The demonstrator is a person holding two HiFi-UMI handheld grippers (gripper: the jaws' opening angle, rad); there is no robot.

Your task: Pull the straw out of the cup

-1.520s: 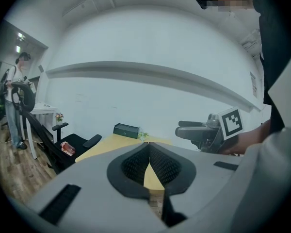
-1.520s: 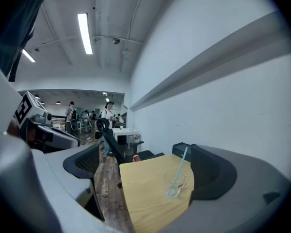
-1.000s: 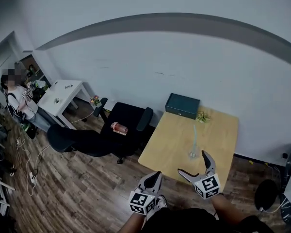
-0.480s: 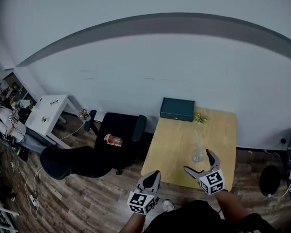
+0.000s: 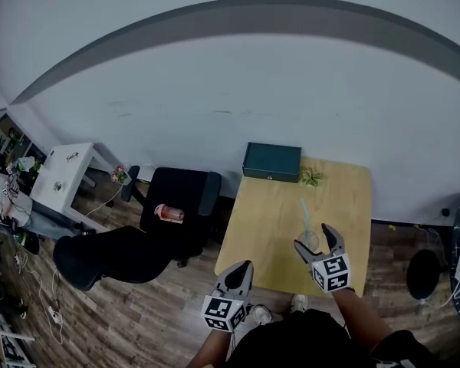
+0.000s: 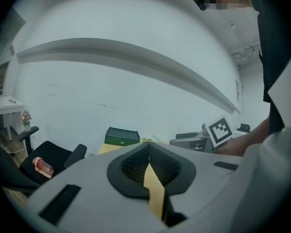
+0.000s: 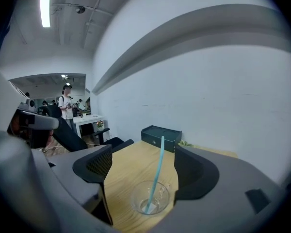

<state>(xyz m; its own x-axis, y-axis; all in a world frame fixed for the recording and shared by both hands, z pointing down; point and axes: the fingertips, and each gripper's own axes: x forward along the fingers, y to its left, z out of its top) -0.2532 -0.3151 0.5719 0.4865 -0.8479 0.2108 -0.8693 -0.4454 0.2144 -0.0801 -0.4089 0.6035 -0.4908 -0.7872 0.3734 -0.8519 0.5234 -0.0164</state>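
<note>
A clear cup (image 5: 310,242) with a light blue straw (image 5: 304,215) stands near the front right of the wooden table (image 5: 264,213). My right gripper (image 5: 315,238) reaches over the table's front edge with a jaw on each side of the cup. In the right gripper view the cup (image 7: 150,198) and the leaning straw (image 7: 157,171) sit between the jaws of the right gripper (image 7: 143,168). They are closing, and the pads touch neither cup nor straw. My left gripper (image 5: 240,270) hangs shut and empty off the table's front left corner.
A dark green box (image 5: 271,162) and a small green plant (image 5: 313,177) stand at the table's far edge by the wall. A black office chair (image 5: 176,205) holding a reddish bottle (image 5: 168,213) stands left of the table. A white desk (image 5: 61,176) is further left.
My right gripper came forward over the table edge to the cup, and its jaws narrowed around it. The left gripper edged toward the table's front corner.
</note>
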